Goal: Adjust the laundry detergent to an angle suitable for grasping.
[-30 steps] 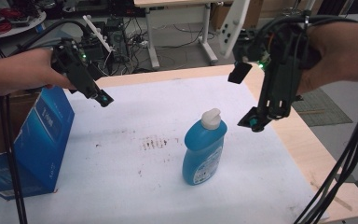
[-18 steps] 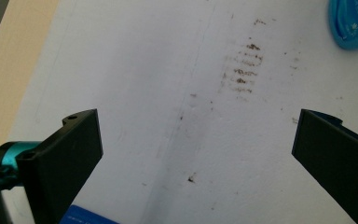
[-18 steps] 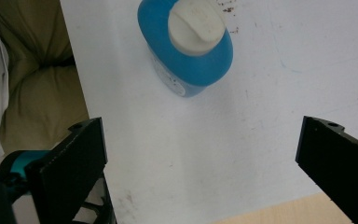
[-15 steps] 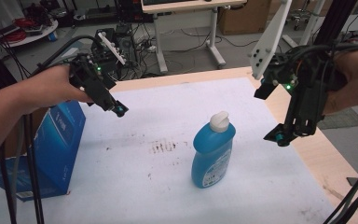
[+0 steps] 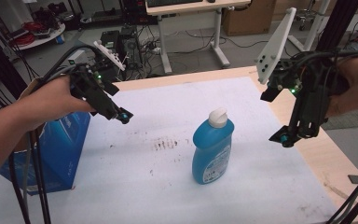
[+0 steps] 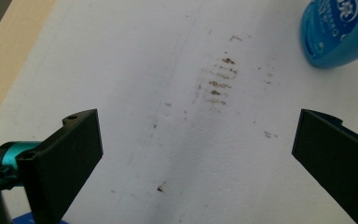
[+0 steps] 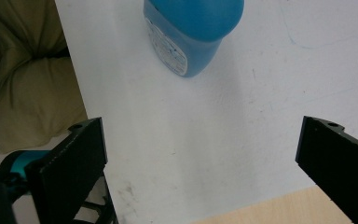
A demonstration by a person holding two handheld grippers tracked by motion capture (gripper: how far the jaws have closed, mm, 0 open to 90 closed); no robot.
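Note:
A blue detergent bottle (image 5: 212, 148) with a white cap stands upright near the middle of the white table (image 5: 168, 107). Its base shows at the top right of the left gripper view (image 6: 338, 30) and at the top of the right gripper view (image 7: 191, 28). My left gripper (image 5: 121, 115) hovers above the table to the bottle's left, open and empty (image 6: 196, 158). My right gripper (image 5: 292, 135) hangs to the bottle's right over the table's edge, jaws wide apart (image 7: 200, 163) with nothing between them.
A blue cardboard box (image 5: 56, 149) stands at the table's left edge under my left forearm. Brown smudges (image 5: 165, 142) mark the white surface left of the bottle. A wooden strip (image 5: 326, 154) borders the right side. Desks, cables and equipment fill the floor beyond.
Both grippers have come lower and nearer the bottle, the left one moving right and down, the right one lower beside the bottle. The bottle has stayed upright in place.

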